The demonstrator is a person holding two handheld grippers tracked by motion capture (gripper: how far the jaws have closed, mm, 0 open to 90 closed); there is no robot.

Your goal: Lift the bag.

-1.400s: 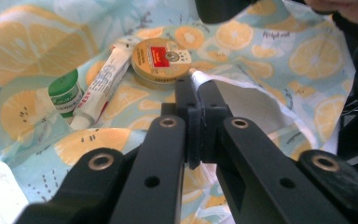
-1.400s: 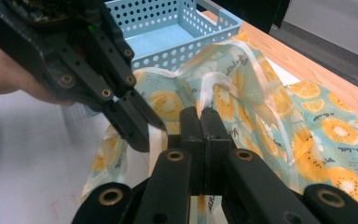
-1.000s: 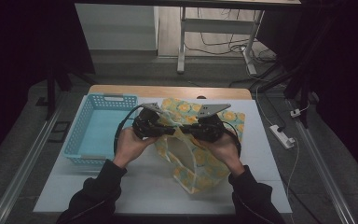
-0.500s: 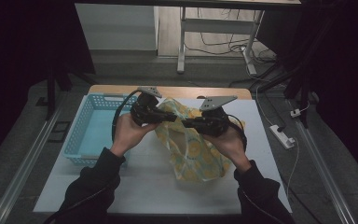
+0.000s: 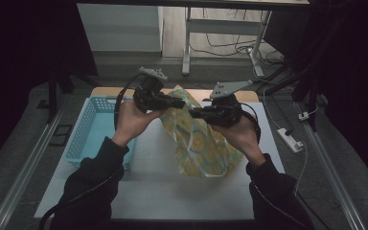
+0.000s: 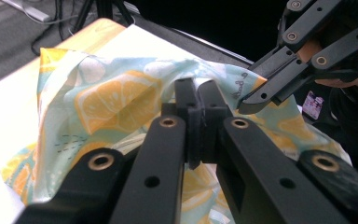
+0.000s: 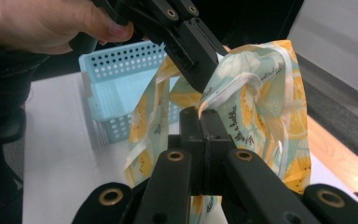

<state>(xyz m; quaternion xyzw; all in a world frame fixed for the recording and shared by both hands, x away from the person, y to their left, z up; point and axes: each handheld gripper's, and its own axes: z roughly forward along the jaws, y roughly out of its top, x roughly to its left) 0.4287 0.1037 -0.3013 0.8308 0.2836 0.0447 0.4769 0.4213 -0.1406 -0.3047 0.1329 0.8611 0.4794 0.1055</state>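
High view, left to right: light-blue perforated basket (image 5: pixel 88 134) on white desk (image 5: pixel 172 191), left side. Left hand-held gripper (image 5: pixel 182 102) raised above desk, jaws pinched tight on upper edge of lemon-print fabric bag (image 5: pixel 199 143). Right hand-held gripper (image 5: pixel 194 113) just beside, facing it, jaws likewise clamped on same upper edge. Bag hanging between both, lower end resting on desk right of basket. Power strip (image 5: pixel 290 140) on floor, far right.
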